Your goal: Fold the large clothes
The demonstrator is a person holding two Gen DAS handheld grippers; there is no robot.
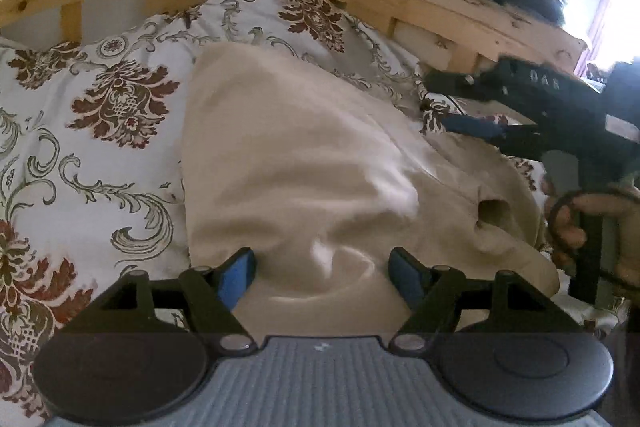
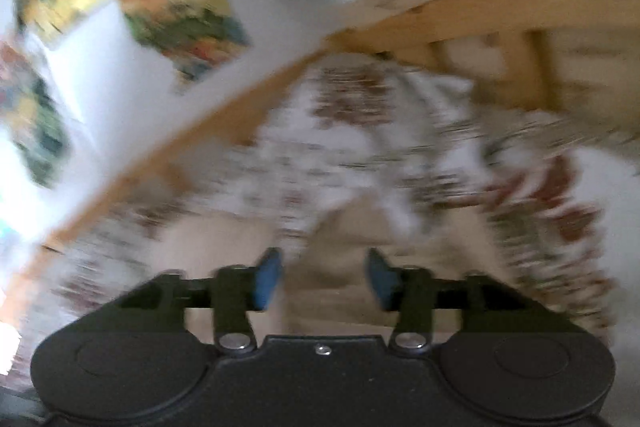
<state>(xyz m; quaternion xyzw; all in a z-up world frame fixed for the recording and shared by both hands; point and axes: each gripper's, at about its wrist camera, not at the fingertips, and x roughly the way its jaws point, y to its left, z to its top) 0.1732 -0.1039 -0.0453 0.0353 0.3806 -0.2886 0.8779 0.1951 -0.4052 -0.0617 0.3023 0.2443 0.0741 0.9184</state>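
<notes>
While beige garment (image 1: 304,163) lies between spread left hand-held gripper (image 1: 322,273), right hand-held gripper (image 2: 325,277) likewise apart

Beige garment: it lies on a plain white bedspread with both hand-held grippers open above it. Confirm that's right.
Not quite. The bedspread is not plain: the left wrist view shows a white cover printed with dark red floral patterns. The beige garment does lie on it, with the left hand-held gripper and right hand-held gripper open.
</notes>
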